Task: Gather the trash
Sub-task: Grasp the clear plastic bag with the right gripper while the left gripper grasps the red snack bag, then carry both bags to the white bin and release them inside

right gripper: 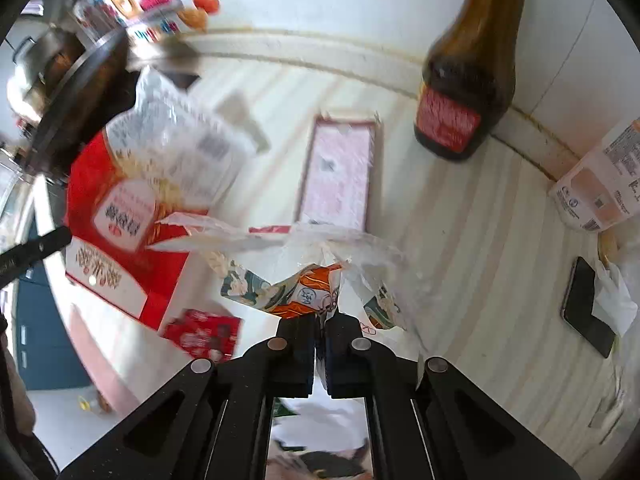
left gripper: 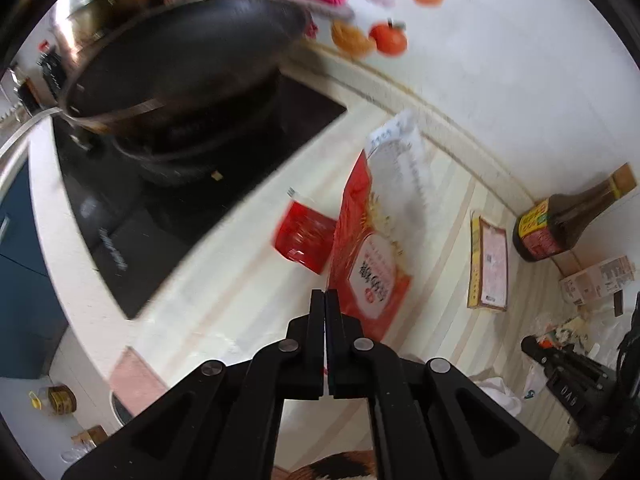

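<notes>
My left gripper is shut on the lower edge of a large red and white food bag and holds it upright above the pale counter. The same bag shows at the left of the right wrist view. My right gripper is shut on a crumpled clear plastic bag with a green and orange wrapper inside it. A small red packet lies on the counter beside the big bag. A flat yellow-edged box lies further right; it also shows in the right wrist view.
A dark wok stands on the black cooktop at the left. A brown sauce bottle stands by the wall, a carton lies beside it. A black phone lies at the right. Fruit stickers are on the wall.
</notes>
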